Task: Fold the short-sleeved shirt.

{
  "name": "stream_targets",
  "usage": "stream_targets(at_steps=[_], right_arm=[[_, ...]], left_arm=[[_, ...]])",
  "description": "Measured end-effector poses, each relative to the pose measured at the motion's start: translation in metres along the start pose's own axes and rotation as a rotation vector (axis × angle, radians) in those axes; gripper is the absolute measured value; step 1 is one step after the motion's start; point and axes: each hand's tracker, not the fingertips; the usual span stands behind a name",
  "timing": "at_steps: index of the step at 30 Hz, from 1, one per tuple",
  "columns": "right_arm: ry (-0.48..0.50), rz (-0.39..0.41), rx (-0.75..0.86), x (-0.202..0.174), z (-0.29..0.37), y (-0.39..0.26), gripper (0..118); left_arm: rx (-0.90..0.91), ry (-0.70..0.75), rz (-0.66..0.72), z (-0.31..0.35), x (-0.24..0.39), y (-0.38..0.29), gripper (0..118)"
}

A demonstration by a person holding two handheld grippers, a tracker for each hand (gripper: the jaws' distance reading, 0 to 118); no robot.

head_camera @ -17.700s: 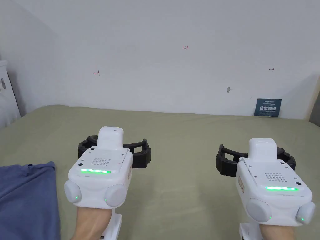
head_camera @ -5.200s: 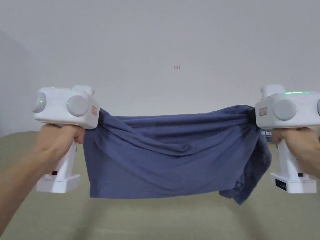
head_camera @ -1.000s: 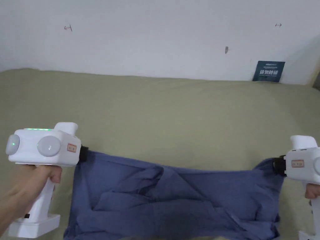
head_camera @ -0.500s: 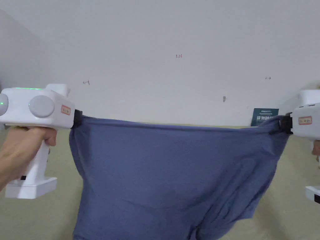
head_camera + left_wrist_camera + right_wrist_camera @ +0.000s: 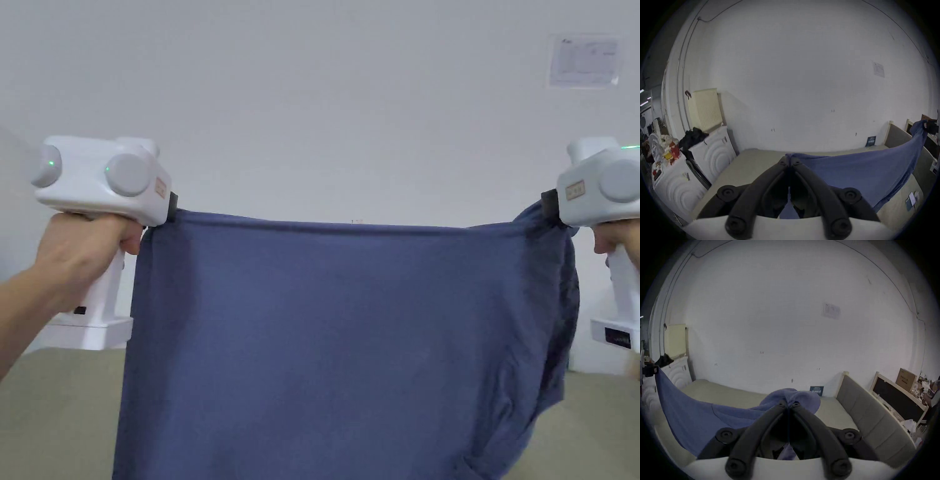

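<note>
Both hand-held grippers clamp shirt point(image 5: 337, 337) top corners; hem apparently hangs free.

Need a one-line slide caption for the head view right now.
Both tongs, left and right, grip the blue shirt by its top corners, stretching it in the air before a white wall.

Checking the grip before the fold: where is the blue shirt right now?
In the head view the shirt hangs stretched between the left gripper and right gripper, above the bed.
</note>
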Motion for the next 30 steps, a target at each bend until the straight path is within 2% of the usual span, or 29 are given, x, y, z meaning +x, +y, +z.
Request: stream_targets(at_steps=[1,3,4,7,8,11,13,19,20,23,27,28,30], right_arm=[[-0.01,0.008,0.001,-0.001,-0.006,0.005,0],[-0.028,0.017,0.023,-0.001,-0.023,0.022,0],[-0.028,0.013,0.024,-0.001,-0.032,0.03,0],[-0.031,0.009,0.05,-0.005,-0.05,0.046,0],[-0.044,0.016,0.055,-0.008,-0.056,0.049,0],[-0.051,0.014,0.05,-0.015,-0.077,0.057,0],[-0.057,0.031,0.058,-0.024,-0.09,0.053,0],[-0.038,0.043,0.001,-0.042,-0.135,-0.015,0],[-0.053,0.053,-0.022,-0.045,-0.143,-0.03,0],[-0.041,0.034,-0.056,-0.049,-0.165,-0.081,0],[-0.025,0.058,-0.177,-0.056,-0.191,-0.148,0],[-0.019,0.045,-0.171,-0.055,-0.192,-0.162,0],[-0.011,0.028,-0.219,-0.055,-0.195,-0.187,0]], left_arm=[[0.015,0.002,-0.001,0.019,-0.007,-0.03,0],[0.032,0.009,-0.018,0.019,-0.007,-0.029,0],[0.037,0.026,-0.035,-0.015,-0.002,0.011,0],[0.054,0.03,-0.03,-0.016,-0.003,0.008,0],[0.049,0.032,-0.028,-0.05,0.016,0.038,0],[0.044,0.05,-0.04,-0.069,0.033,0.036,0],[0.045,0.059,-0.038,-0.109,0.019,0.036,0],[-0.03,0.039,-0.022,-0.128,0.039,-0.04,0],[-0.056,0.028,-0.016,-0.152,0.031,-0.048,0],[-0.107,0.028,-0.015,-0.168,0.042,-0.098,0],[-0.202,0.015,-0.024,-0.206,0.046,-0.158,0],[-0.215,0.016,-0.032,-0.215,0.032,-0.134,0],[-0.244,0.008,-0.026,-0.216,0.028,-0.132,0]])
